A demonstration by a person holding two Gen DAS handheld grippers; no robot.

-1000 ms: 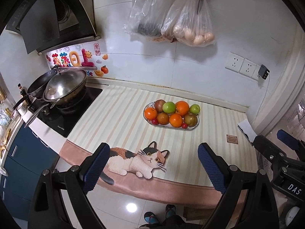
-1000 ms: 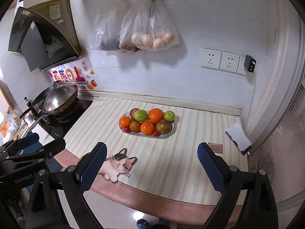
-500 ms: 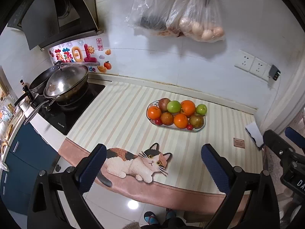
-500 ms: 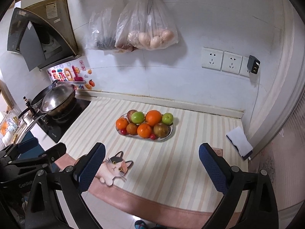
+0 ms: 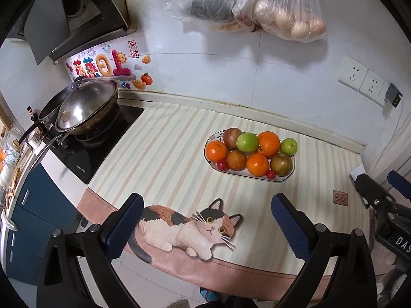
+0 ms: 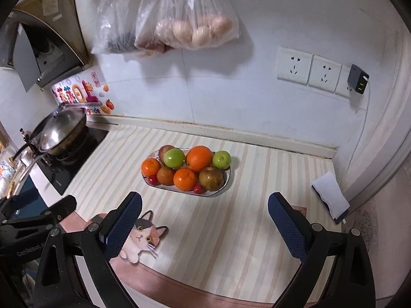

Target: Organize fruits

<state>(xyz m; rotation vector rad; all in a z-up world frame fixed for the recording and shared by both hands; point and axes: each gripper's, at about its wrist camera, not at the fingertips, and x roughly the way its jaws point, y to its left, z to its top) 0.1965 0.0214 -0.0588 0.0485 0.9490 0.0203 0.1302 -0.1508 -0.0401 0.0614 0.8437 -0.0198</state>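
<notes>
A white oval plate [image 5: 290, 177] [image 6: 227, 179] sits on the striped counter mat, heaped with fruit: oranges [image 5: 268, 143] [image 6: 199, 158], green apples [image 5: 247, 142] [image 6: 174, 158], brownish apples [image 5: 281, 164] [image 6: 211, 178] and small red cherry tomatoes [image 5: 222, 164] [image 6: 197, 189]. My left gripper [image 5: 208, 223] is open and empty above the counter's front edge, short of the plate. My right gripper [image 6: 205, 220] is open and empty, also short of the plate. Each gripper shows at the edge of the other's view.
A wok with a steel lid [image 5: 86, 109] [image 6: 61, 131] stands on the black hob at left. Plastic bags [image 5: 287, 12] [image 6: 190, 23] hang on the wall above. A cat print [image 5: 190, 227] marks the mat's front. A white card [image 6: 330, 197] lies at right.
Both grippers have moved forward and closer to the counter; the plate of fruit looks larger. Both stay open and empty.
</notes>
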